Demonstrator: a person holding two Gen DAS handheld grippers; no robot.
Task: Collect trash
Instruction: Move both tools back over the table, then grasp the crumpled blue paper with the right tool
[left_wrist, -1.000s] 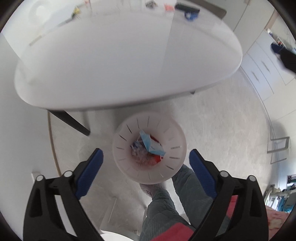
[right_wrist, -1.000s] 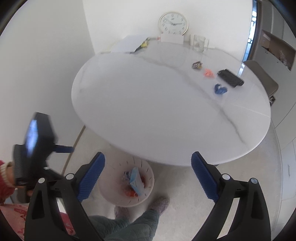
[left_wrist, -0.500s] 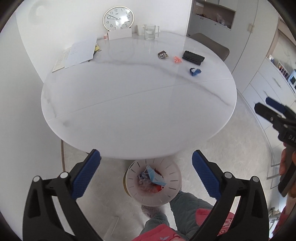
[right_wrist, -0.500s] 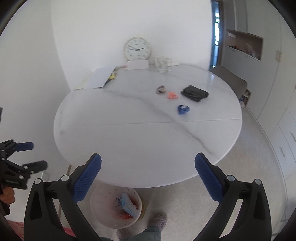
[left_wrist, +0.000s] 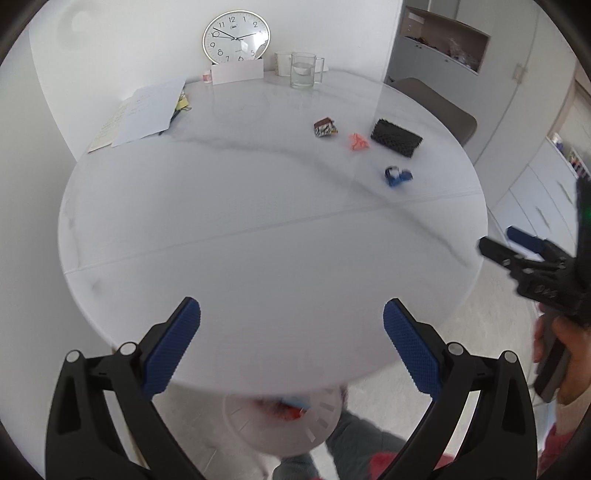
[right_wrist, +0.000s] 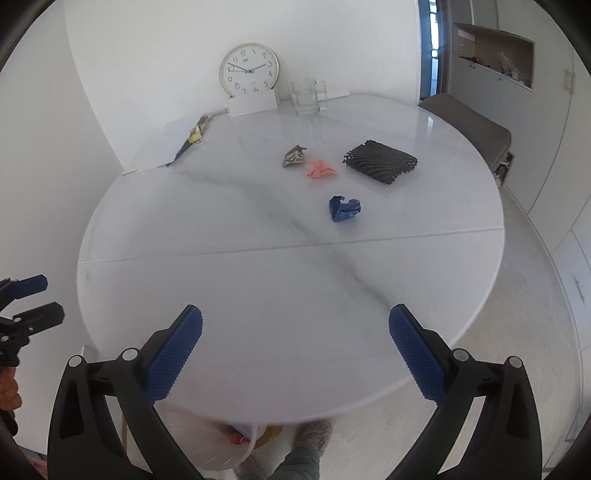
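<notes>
- I am risking a weak pinch: the blue wrapper, pink scrap and patterned wrapper are small, crumpled and light, so they could skid on the glossy worktop.
- The glass mug at 12 o'clock is standing beyond them; overreaching could tip it.
- I am holding my right gripper wide open and empty over the near edge, trash at 12 to 1 o'clock.
- My left gripper is likewise gaping, empty, with the bin below at 6 o'clock.
</notes>
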